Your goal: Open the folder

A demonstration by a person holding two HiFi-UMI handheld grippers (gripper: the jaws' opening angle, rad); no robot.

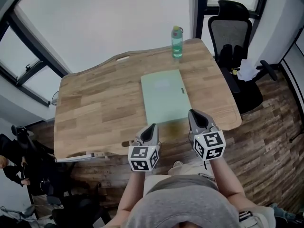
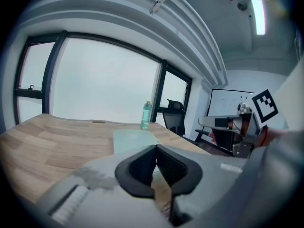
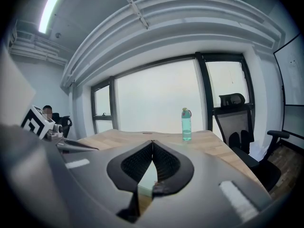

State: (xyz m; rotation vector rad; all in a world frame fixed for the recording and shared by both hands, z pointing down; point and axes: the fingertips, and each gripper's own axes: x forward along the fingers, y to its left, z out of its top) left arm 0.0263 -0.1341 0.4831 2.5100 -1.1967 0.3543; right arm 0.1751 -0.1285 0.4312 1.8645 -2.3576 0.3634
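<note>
A pale green folder [image 1: 165, 96] lies flat and closed on the wooden table [image 1: 95, 108], its near edge close to the table's front edge. It also shows in the left gripper view as the folder [image 2: 133, 139] past the jaws. My left gripper [image 1: 153, 127] hovers at the front edge just left of the folder's near corner, jaws shut and empty. My right gripper [image 1: 193, 114] hangs at the folder's near right corner, jaws shut with nothing between them. In their own views the left gripper [image 2: 156, 148] and the right gripper [image 3: 152, 144] show their tips meeting.
A green water bottle [image 1: 176, 42] stands upright at the table's far edge beyond the folder. A black office chair [image 1: 235, 37] stands to the right of the table. A person [image 1: 9, 160] sits at the far left, on the floor side.
</note>
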